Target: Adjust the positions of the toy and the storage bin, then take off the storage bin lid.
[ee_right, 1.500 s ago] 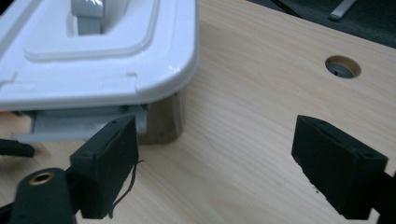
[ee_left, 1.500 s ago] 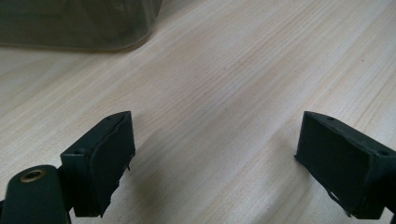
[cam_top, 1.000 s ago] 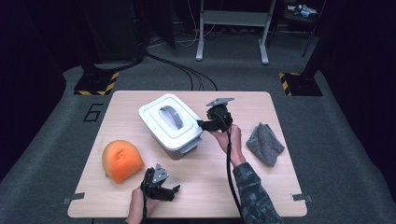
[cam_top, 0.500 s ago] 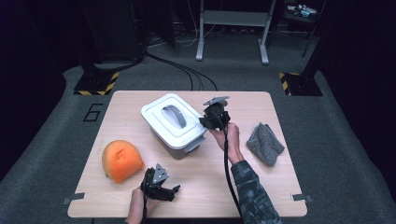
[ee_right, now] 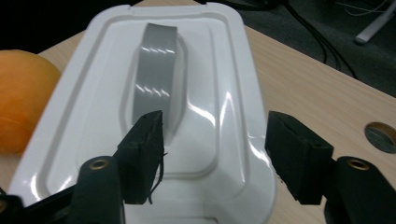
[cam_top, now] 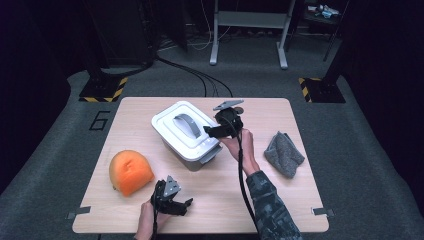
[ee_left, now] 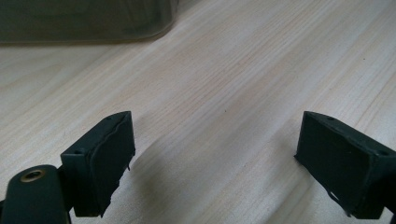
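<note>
Right tool (ee_right: pixel 212 156) jaws just opening, apart | over glossy white lid (ee_right: pixel 93 116) | grey arched handle (ee_right: pixel 154 70)

In the right gripper view, the white lid (ee_right: pixel 140 107) of the container is cut off at the bottom edge, and the orange object (ee_right: pixel 21 98) at the left edge. In the left gripper view, the container wall (ee_left: pixel 84 21) is blurred and cropped at the top.
</note>
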Motion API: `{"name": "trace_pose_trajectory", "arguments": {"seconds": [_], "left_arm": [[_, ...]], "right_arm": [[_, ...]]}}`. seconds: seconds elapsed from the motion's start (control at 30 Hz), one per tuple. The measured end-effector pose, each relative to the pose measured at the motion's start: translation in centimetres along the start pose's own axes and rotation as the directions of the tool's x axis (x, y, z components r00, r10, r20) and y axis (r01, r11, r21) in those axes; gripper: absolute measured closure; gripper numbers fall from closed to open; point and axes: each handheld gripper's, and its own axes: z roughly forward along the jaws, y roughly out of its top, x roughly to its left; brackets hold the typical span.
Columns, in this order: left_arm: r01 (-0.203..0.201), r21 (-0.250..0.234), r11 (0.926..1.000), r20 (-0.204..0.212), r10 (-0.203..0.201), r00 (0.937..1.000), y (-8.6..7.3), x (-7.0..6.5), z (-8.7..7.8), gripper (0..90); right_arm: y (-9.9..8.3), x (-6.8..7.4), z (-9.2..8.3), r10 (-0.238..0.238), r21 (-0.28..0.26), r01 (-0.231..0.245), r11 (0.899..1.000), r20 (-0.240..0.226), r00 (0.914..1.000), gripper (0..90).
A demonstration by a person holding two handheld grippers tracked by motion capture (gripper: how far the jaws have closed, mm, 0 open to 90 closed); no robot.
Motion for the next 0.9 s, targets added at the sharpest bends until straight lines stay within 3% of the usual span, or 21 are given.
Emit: {"name": "trace_pose_trajectory", "arguments": {"seconds": [0.03, 0.4, 0.47, 0.67, 0.9], "left_arm": [[0.008, -0.003, 1.0000, 0.004, -0.008, 1.0000, 0.0, 0.0, 0.0, 11.2], [0.003, 0.000, 1.0000, 0.001, -0.003, 1.0000, 0.0, 0.0, 0.0, 11.3], [0.001, 0.001, 1.0000, 0.001, -0.001, 1.0000, 0.0, 0.1, 0.0, 11.3], [0.005, 0.001, 1.0000, 0.006, -0.005, 1.0000, 0.0, 0.1, 0.0, 11.3], [0.002, 0.003, 1.0000, 0.004, -0.002, 1.0000, 0.0, 0.1, 0.0, 11.3]], "right_arm": [[0.2, 0.1, 0.2, -0.027, -0.004, 0.027, 1.000, -0.011, 0.9996, 36.3], [2.5, 2.6, 2.9, -0.056, 0.019, 0.057, 0.998, -0.055, 0.9969, 38.1], [2.9, 2.9, 3.6, -0.079, 0.024, 0.080, 0.997, -0.043, 0.9960, 42.2], [2.8, 3.1, 4.5, -0.059, 0.043, 0.060, 0.997, -0.036, 0.9976, 61.0], [2.5, 3.2, 4.2, -0.042, 0.037, 0.042, 0.998, -0.017, 0.9990, 65.3]]}}
